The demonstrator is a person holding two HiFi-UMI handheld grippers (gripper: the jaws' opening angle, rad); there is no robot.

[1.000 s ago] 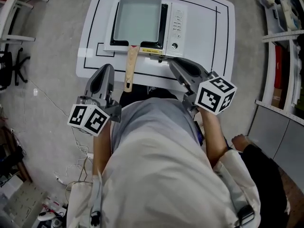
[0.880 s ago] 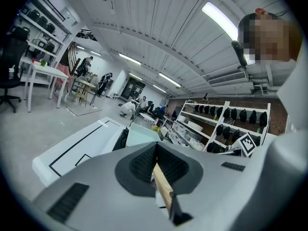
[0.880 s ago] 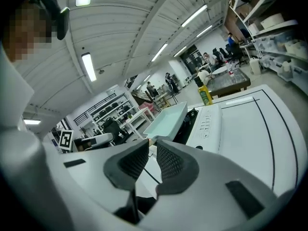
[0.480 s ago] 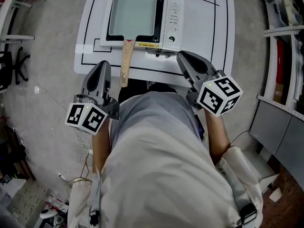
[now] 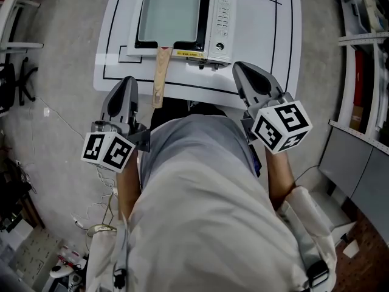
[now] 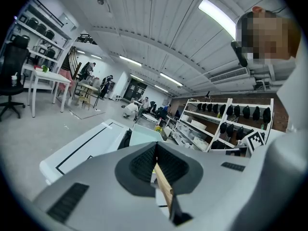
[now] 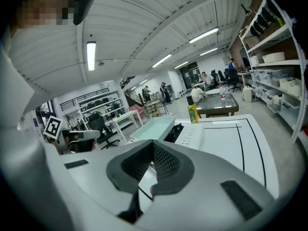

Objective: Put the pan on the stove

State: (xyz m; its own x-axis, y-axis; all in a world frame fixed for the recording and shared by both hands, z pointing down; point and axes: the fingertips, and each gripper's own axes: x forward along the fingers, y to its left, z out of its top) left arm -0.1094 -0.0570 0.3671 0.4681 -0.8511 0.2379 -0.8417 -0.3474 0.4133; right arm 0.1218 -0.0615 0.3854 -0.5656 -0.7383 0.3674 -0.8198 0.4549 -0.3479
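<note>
Overhead, the head view looked steeply down on a person in a pale top standing at the 6 o'clock edge of a white table [image 5: 261,47] marked with black lines. A portable stove [image 5: 222,23] sat on the table toward 12 o'clock, its control panel on the 3 o'clock side. The pan [image 5: 170,12], rectangular and pale inside with a dark rim, rested on the stove. Its wooden handle [image 5: 159,78] pointed toward 6 o'clock, reaching past the stove and over the table's near edge.

The left gripper [image 5: 127,84] hung at about 8 o'clock of the pan, just beside the handle's end and not touching it. In the left gripper view its jaws were clenched together on nothing, and the handle [image 6: 162,184] showed through the gap below the tips, with the pan [image 6: 144,134] beyond.

The right gripper [image 5: 243,69] sat at about 4 o'clock of the stove, over the table's near edge. In the right gripper view its jaws were pressed together and empty, with the pan [image 7: 154,127] and stove [image 7: 190,134] ahead at 12 o'clock. A yellow bottle [image 7: 193,113] stood beyond the stove.

Each gripper carried a cube with square markers, the left cube [image 5: 109,151] and right cube [image 5: 281,126] close to the person's sides.
</note>
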